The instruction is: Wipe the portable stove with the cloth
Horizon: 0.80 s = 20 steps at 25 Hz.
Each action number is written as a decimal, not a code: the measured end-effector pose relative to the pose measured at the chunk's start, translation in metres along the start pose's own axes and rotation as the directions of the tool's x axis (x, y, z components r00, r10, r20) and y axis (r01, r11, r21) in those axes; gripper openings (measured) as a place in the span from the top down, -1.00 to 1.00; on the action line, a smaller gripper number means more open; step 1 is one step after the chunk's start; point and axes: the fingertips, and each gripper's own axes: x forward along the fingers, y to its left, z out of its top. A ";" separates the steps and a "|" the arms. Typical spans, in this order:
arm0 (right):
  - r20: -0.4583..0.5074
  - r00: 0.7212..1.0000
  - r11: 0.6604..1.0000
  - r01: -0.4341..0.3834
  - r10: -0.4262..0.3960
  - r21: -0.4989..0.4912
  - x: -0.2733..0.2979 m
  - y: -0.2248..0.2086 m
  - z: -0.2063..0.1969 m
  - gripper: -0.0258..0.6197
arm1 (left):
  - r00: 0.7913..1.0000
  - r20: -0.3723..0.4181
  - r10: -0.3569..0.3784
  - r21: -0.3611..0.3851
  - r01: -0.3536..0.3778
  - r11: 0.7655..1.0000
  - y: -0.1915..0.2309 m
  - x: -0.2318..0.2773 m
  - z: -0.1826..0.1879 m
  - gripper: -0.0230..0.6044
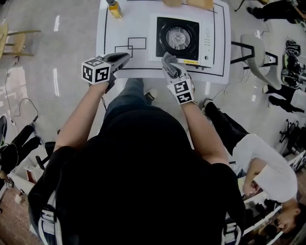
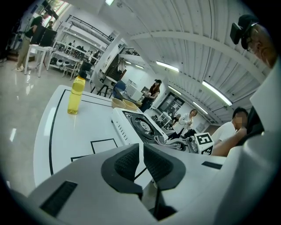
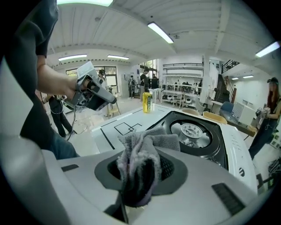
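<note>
The portable stove (image 1: 178,37) is white with a black top and a round burner, and it sits on the right half of the white table (image 1: 124,28). My right gripper (image 1: 169,66) hovers at the stove's near edge, shut on a bunched grey cloth (image 1: 165,57). In the right gripper view the cloth (image 3: 139,158) bulges out between the jaws, with the stove (image 3: 193,134) just beyond. My left gripper (image 1: 124,58) is at the table's near edge, left of the stove. Its jaws are shut with nothing between them, and its pads (image 2: 127,163) nearly touch.
A yellow bottle (image 1: 114,8) stands at the table's far left. Black outlined squares (image 1: 131,46) are printed near my left gripper. Wooden pieces (image 1: 191,3) lie at the far edge. A grey chair (image 1: 258,57) and a crouching person (image 1: 267,172) are on the right.
</note>
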 end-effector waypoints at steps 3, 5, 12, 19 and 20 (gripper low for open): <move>0.039 0.999 0.996 -0.001 -0.002 0.091 -0.005 -0.006 -0.005 0.55 | 1.000 0.006 0.006 -0.010 -0.006 1.000 0.001 0.000 0.001 0.78; 0.054 0.998 0.992 0.019 -0.026 0.126 -0.009 -0.011 -0.007 0.55 | 1.000 0.009 0.007 -0.014 -0.007 1.000 0.002 0.000 0.002 0.78; 0.042 0.981 0.964 0.178 -0.189 0.197 -0.029 -0.036 -0.023 0.56 | 1.000 0.004 0.003 -0.012 -0.003 1.000 -0.002 0.003 -0.001 0.78; 0.034 0.989 0.975 0.133 -0.141 0.178 -0.021 -0.022 -0.023 0.56 | 1.000 -0.007 -0.005 -0.008 0.005 1.000 -0.011 0.006 -0.008 0.78; 0.040 0.991 0.978 0.115 -0.124 0.176 -0.019 -0.018 -0.021 0.56 | 1.000 -0.007 -0.005 -0.009 0.005 1.000 -0.012 0.006 -0.009 0.78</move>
